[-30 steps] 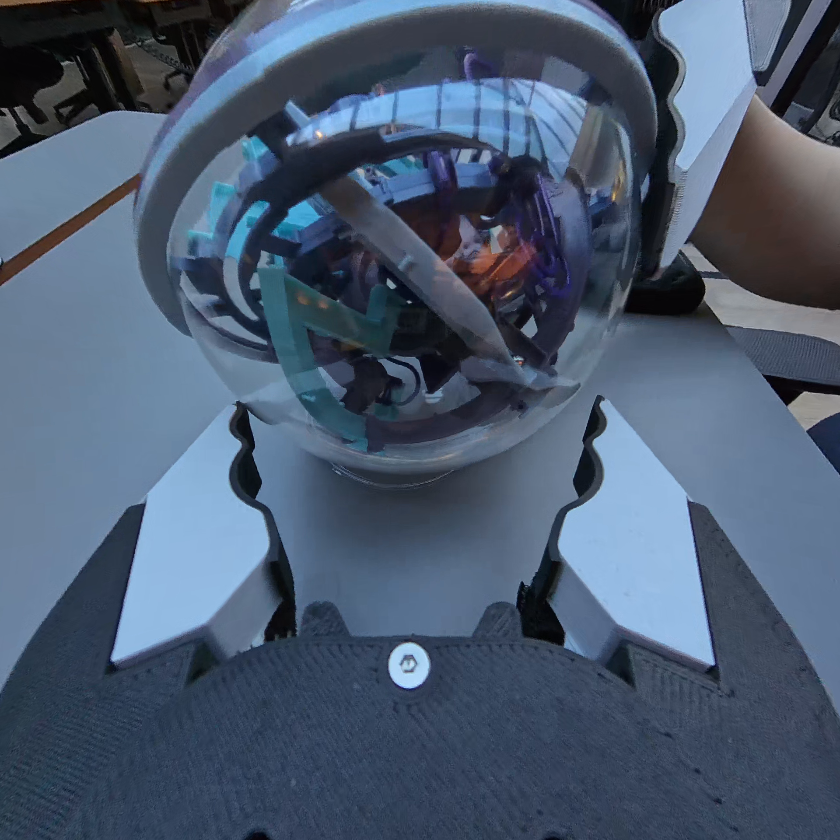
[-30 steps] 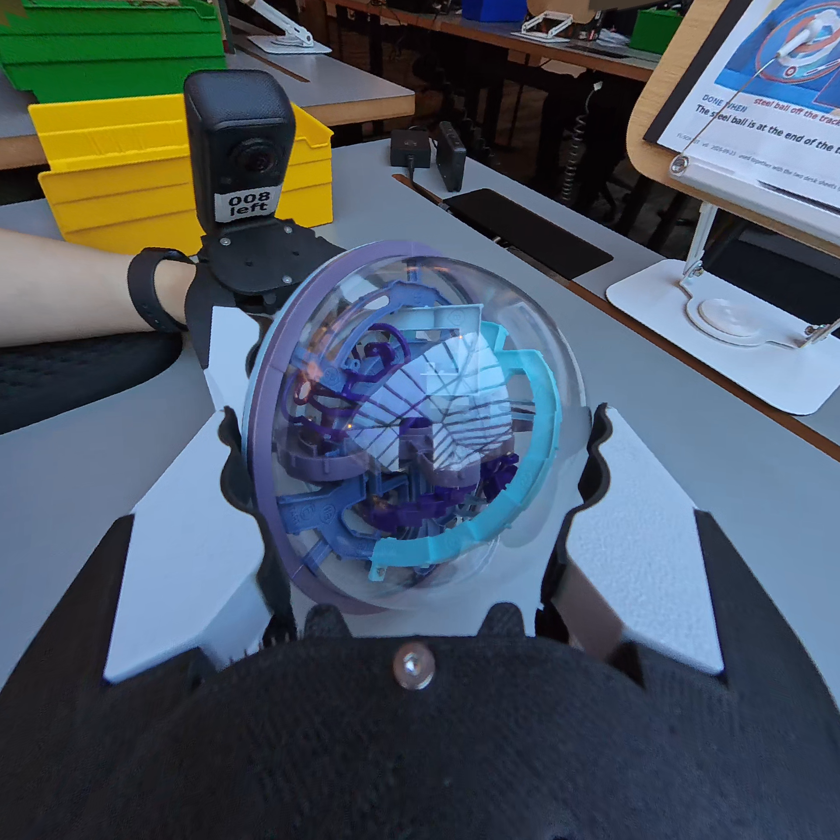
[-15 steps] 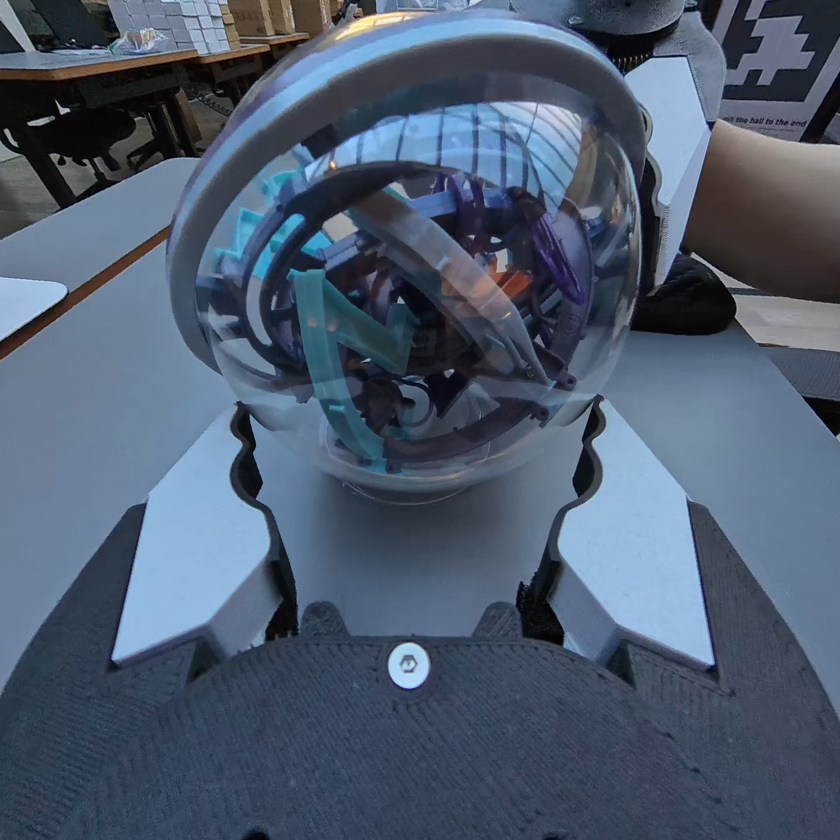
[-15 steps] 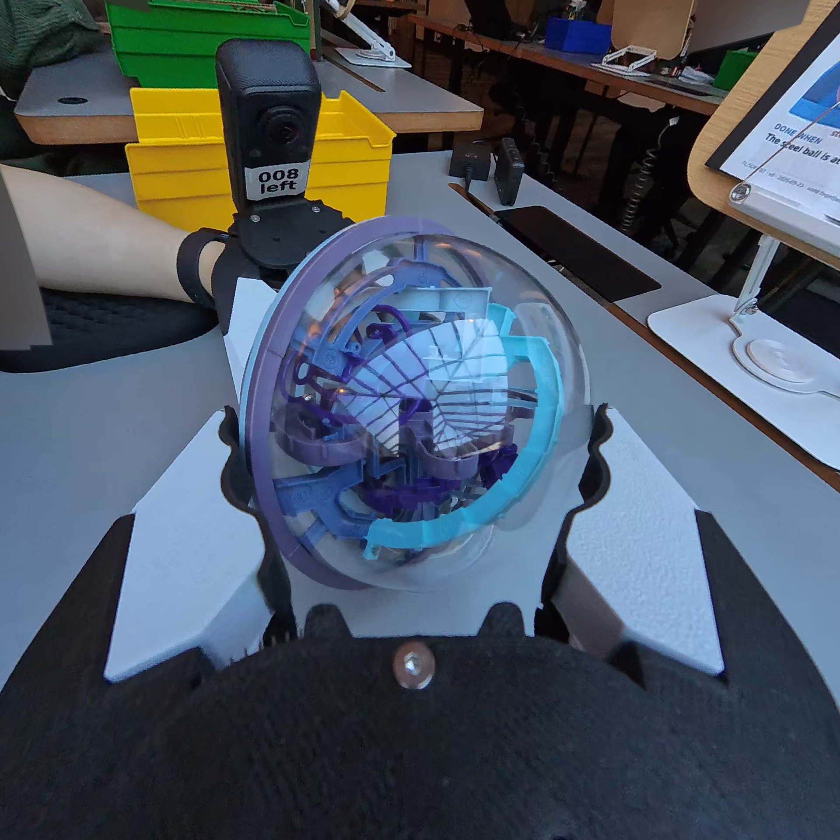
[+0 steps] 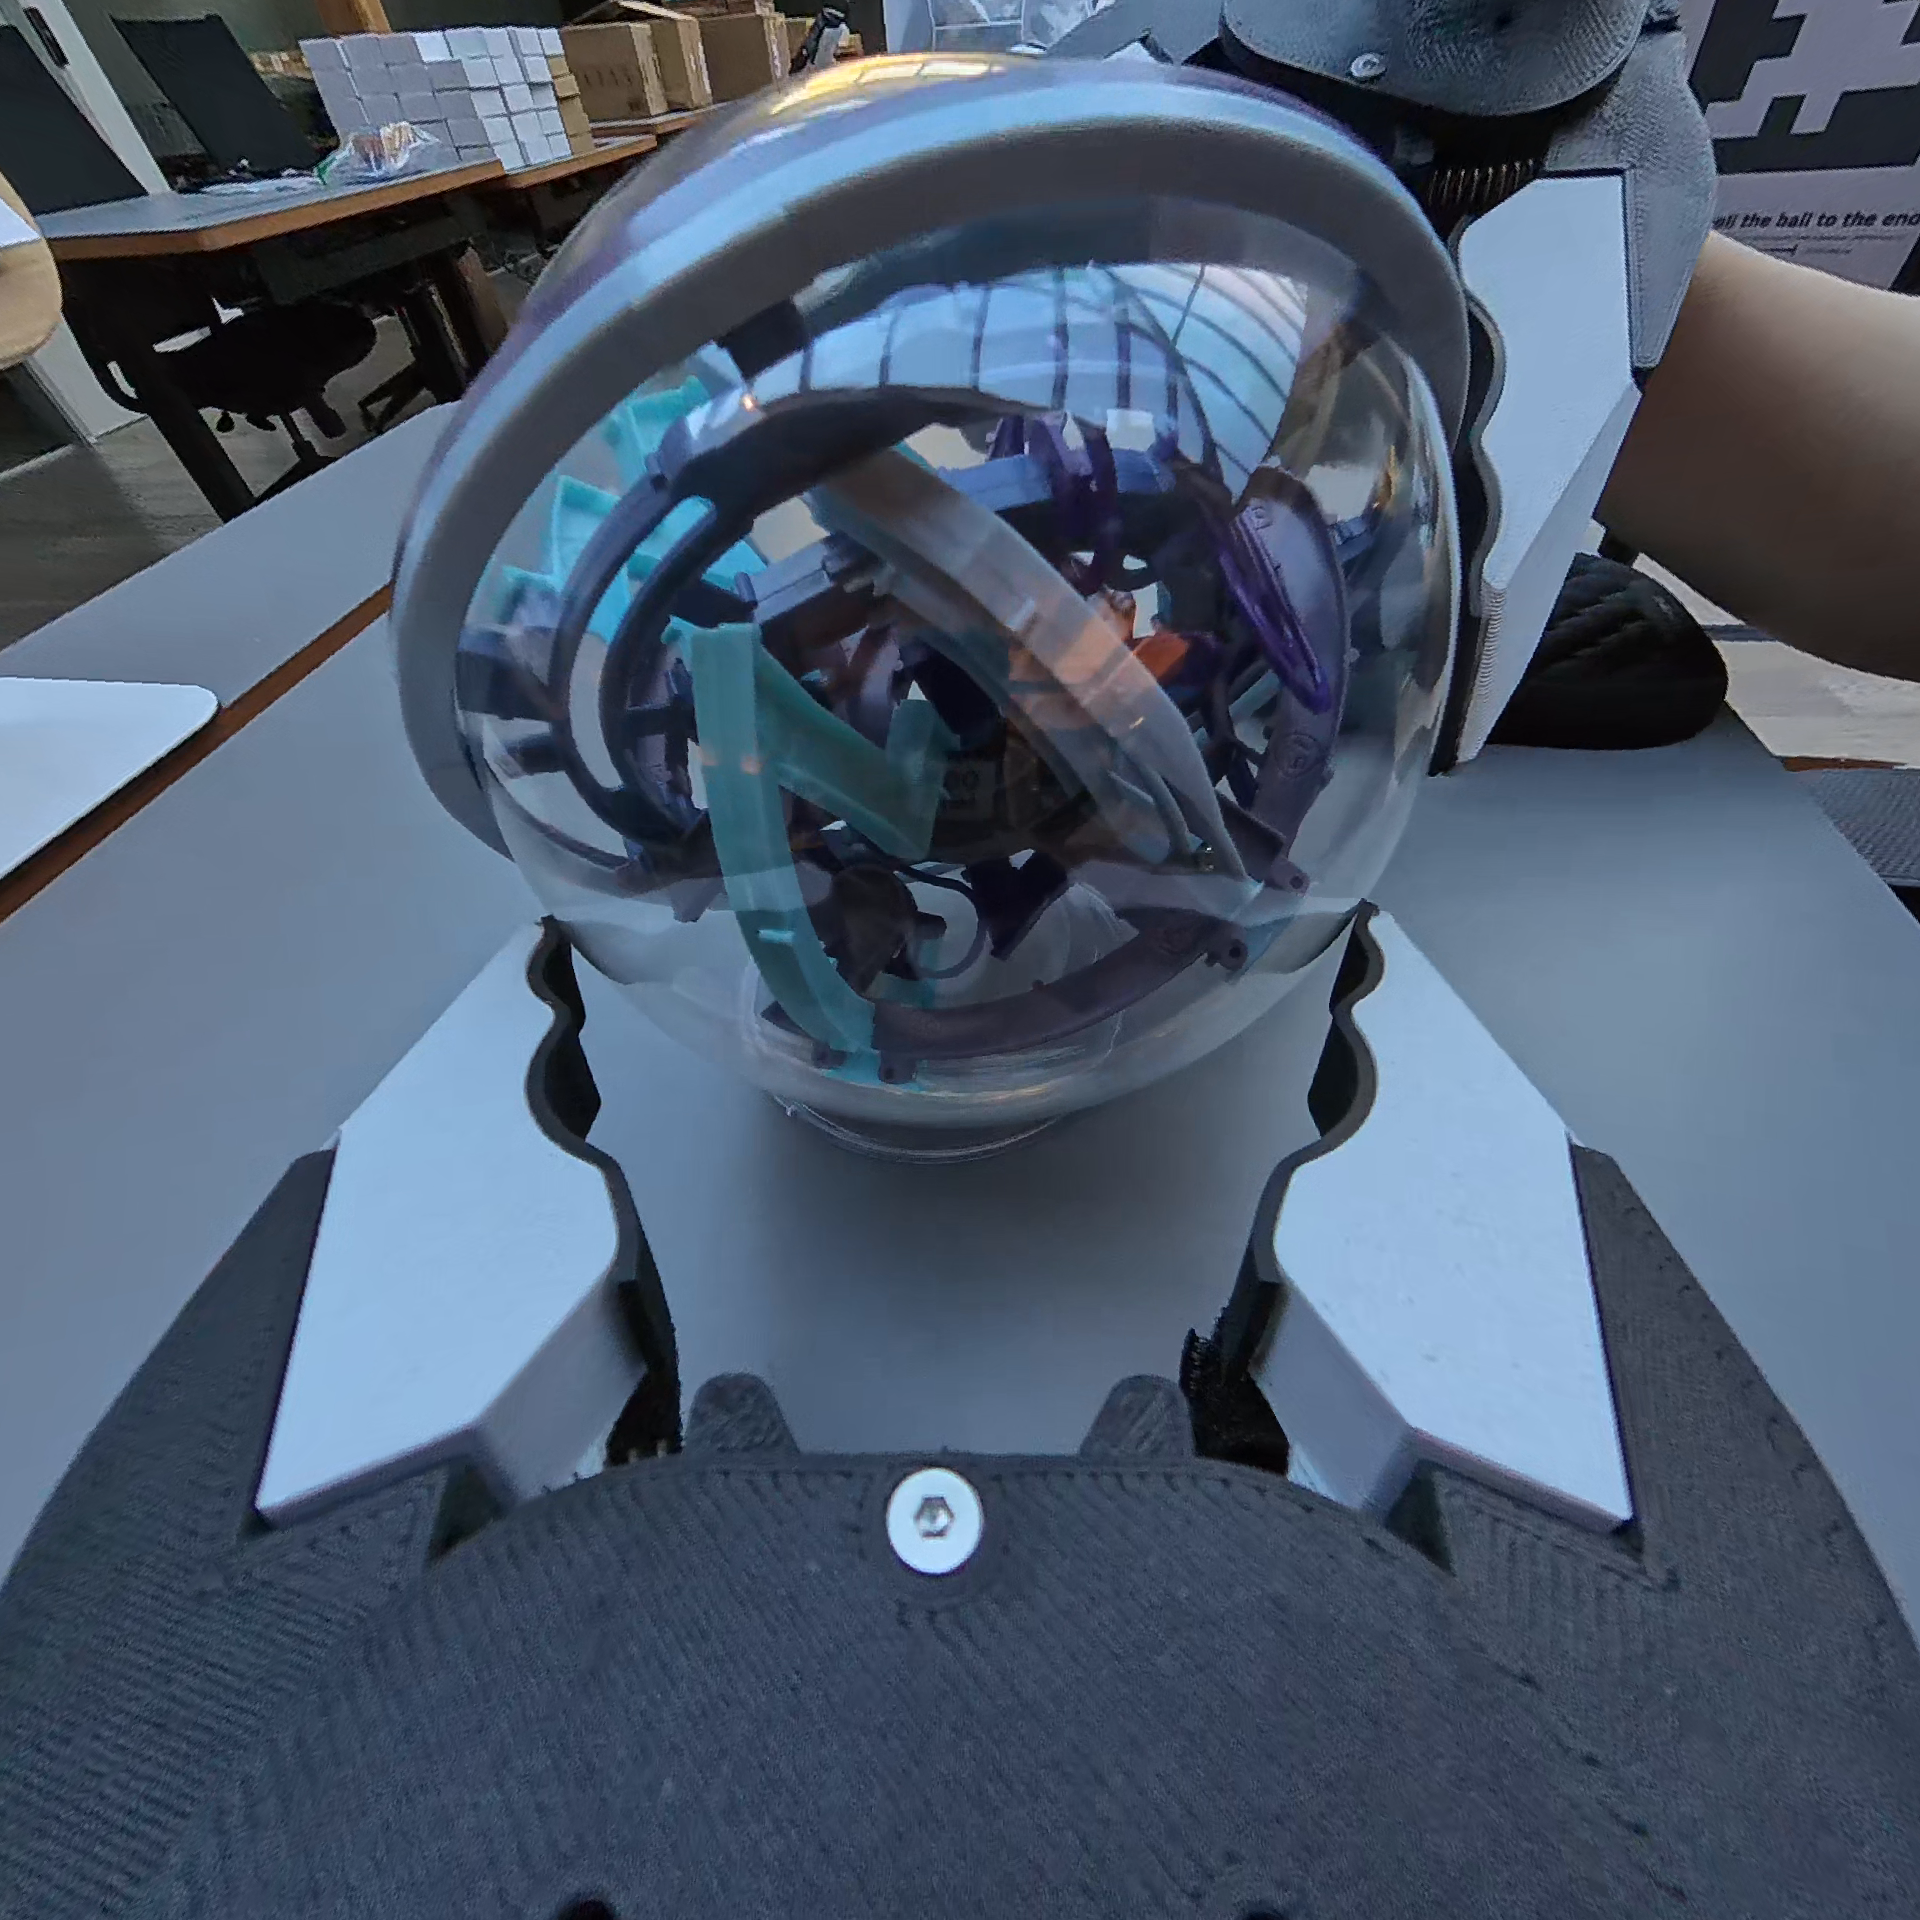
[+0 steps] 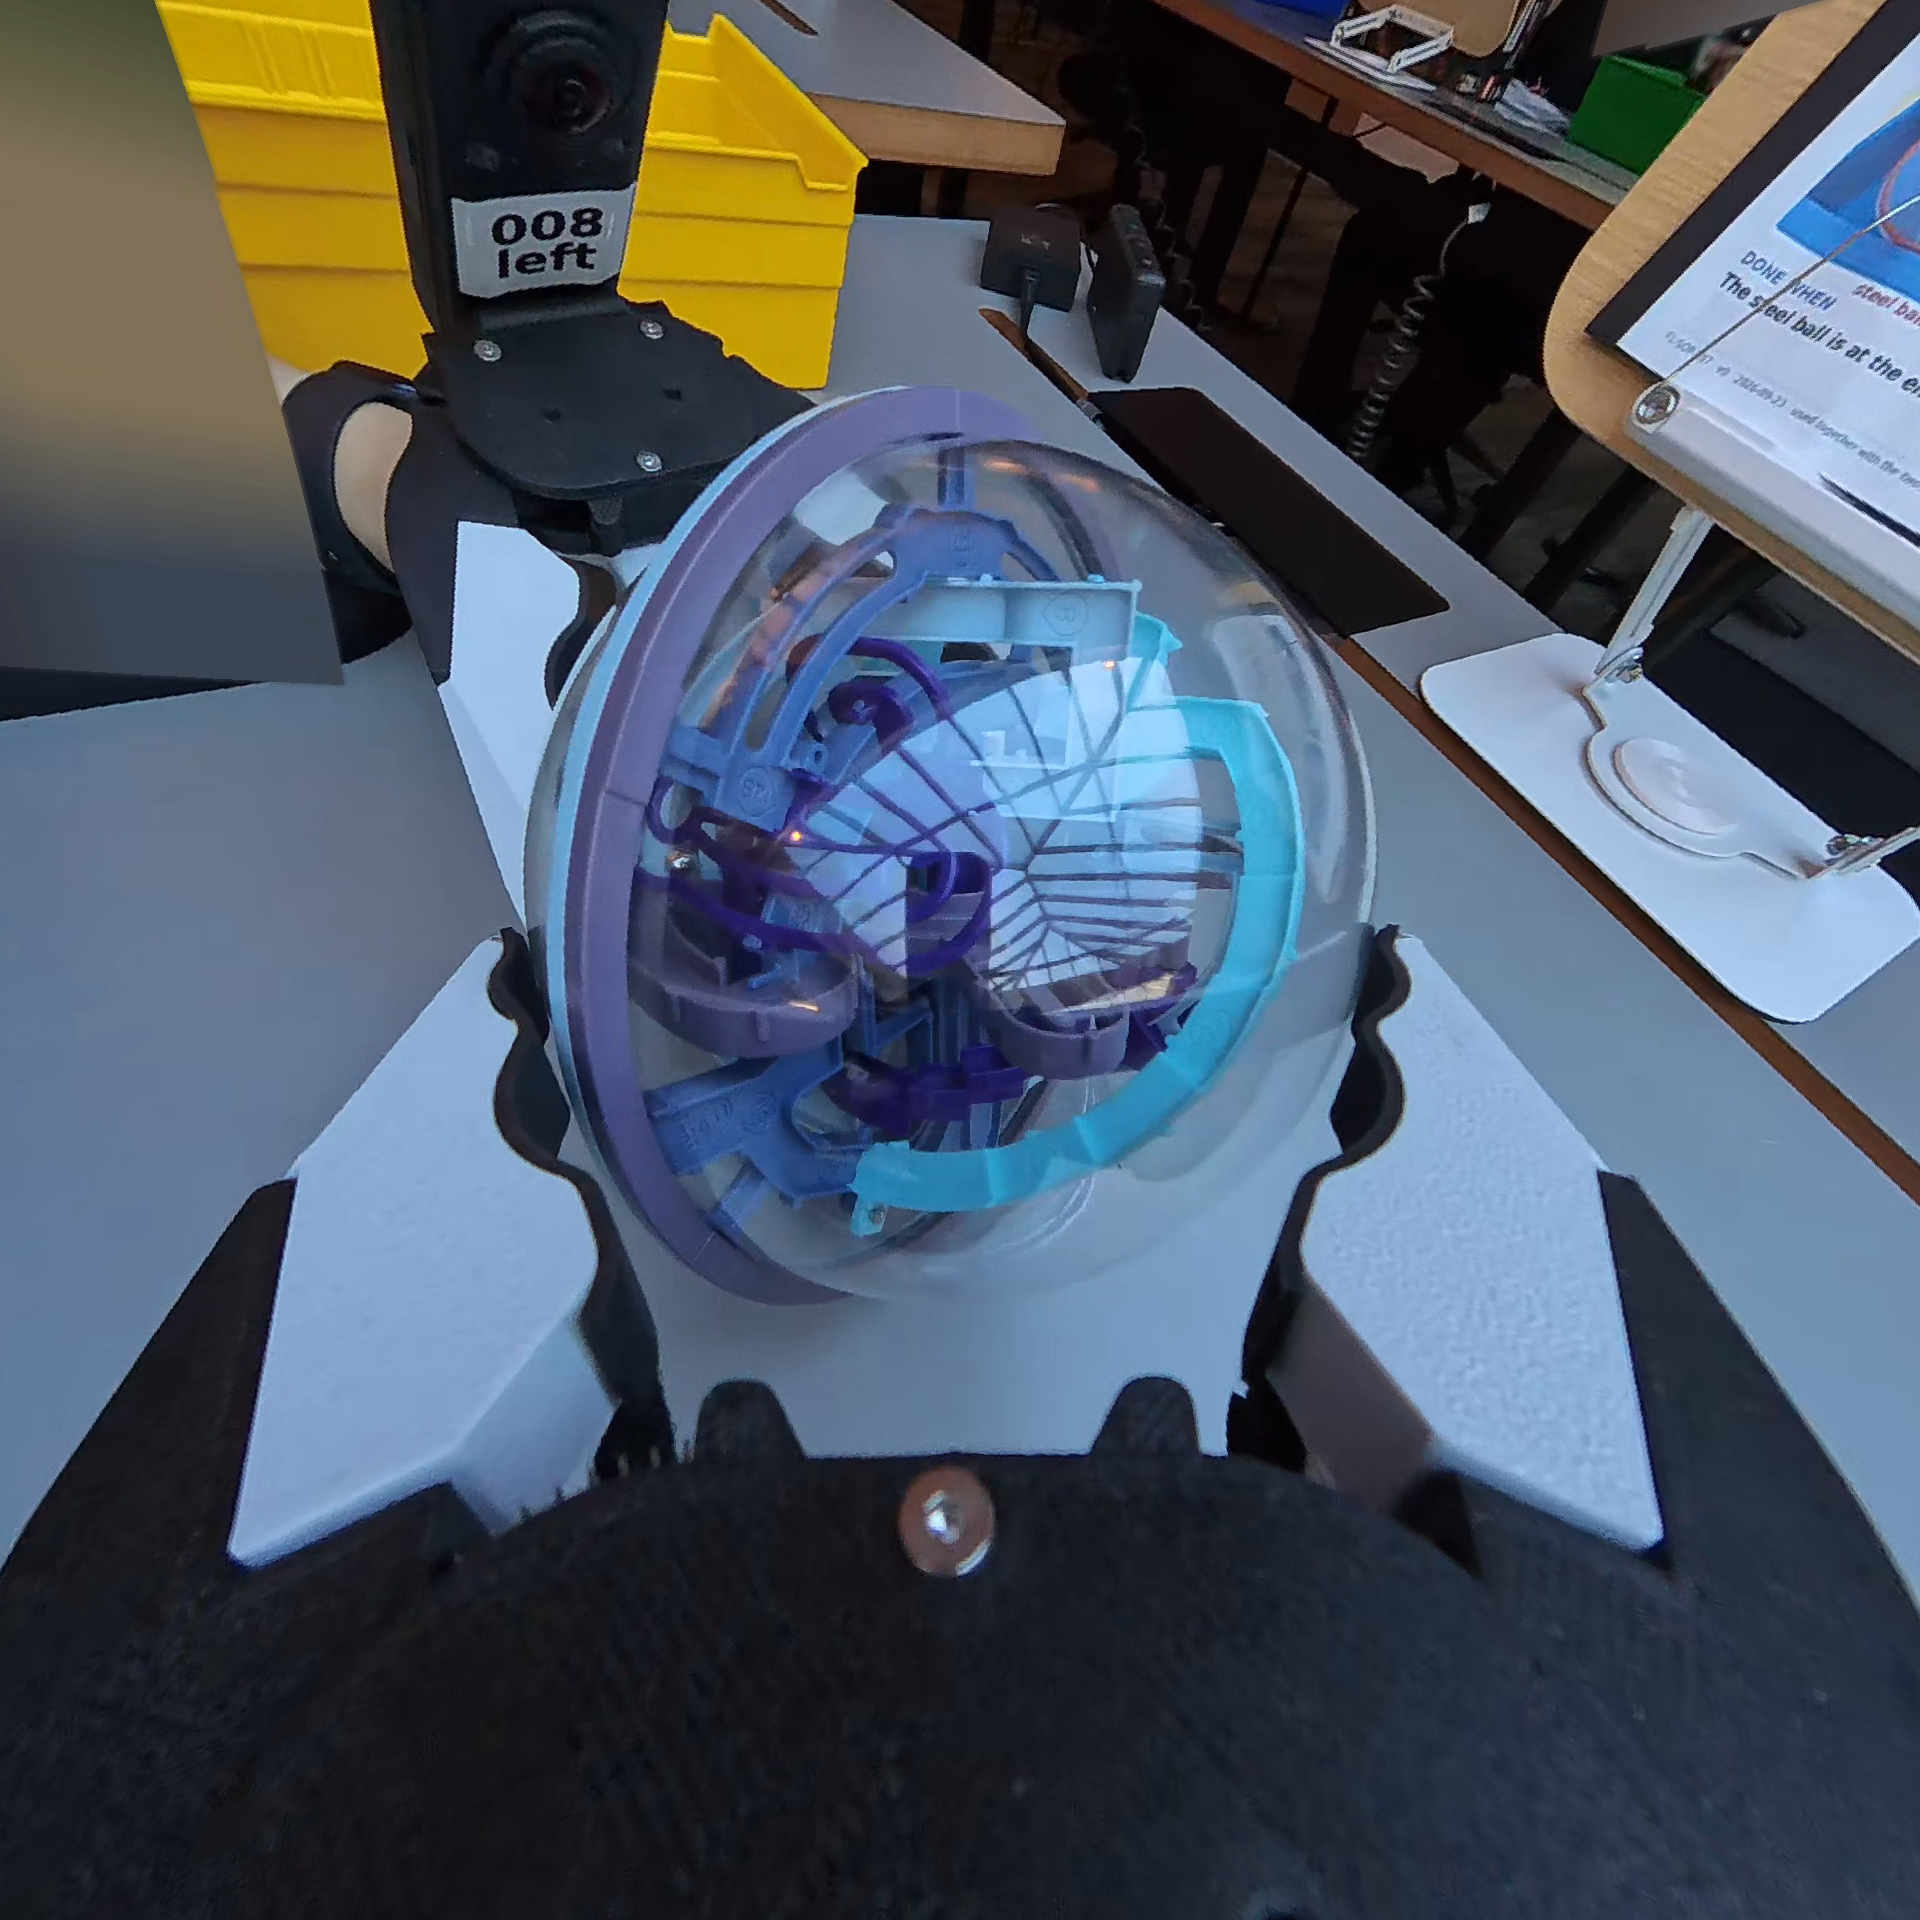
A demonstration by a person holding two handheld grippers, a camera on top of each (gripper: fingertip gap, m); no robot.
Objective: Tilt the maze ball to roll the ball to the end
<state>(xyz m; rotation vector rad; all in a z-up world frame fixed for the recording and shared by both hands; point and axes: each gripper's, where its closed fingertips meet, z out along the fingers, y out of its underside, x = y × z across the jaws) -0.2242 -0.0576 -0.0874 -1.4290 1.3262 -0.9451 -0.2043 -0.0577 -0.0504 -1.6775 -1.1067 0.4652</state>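
Observation:
The maze ball (image 5: 935, 623) is a clear sphere with a grey-purple ring and blue, teal and purple tracks inside. My left gripper (image 5: 951, 935) is shut on its lower sides, both fingertips touching the shell. My right gripper (image 6: 945, 945) is shut on the maze ball (image 6: 935, 862) from the opposite side. Each gripper shows beyond the ball in the other's view: the right one (image 5: 1538, 416), the left one (image 6: 499, 582). A small shiny bead (image 6: 681, 858) sits by a purple track on the left. The ball's underside is just over the grey table (image 5: 260, 1039); I cannot tell whether it touches.
Yellow bins (image 6: 727, 156) stand behind the left gripper. An instruction sheet on a stand (image 6: 1766, 260) with a white base (image 6: 1662, 810) is at the right. A black pad (image 6: 1268, 509) and black adapters (image 6: 1039, 260) lie behind. A forearm (image 5: 1787, 499) is at the right.
Both grippers have tilted together with the ball held between them. The left view has pitched up toward the room and the right view has pitched down. The ring has turned more upright.

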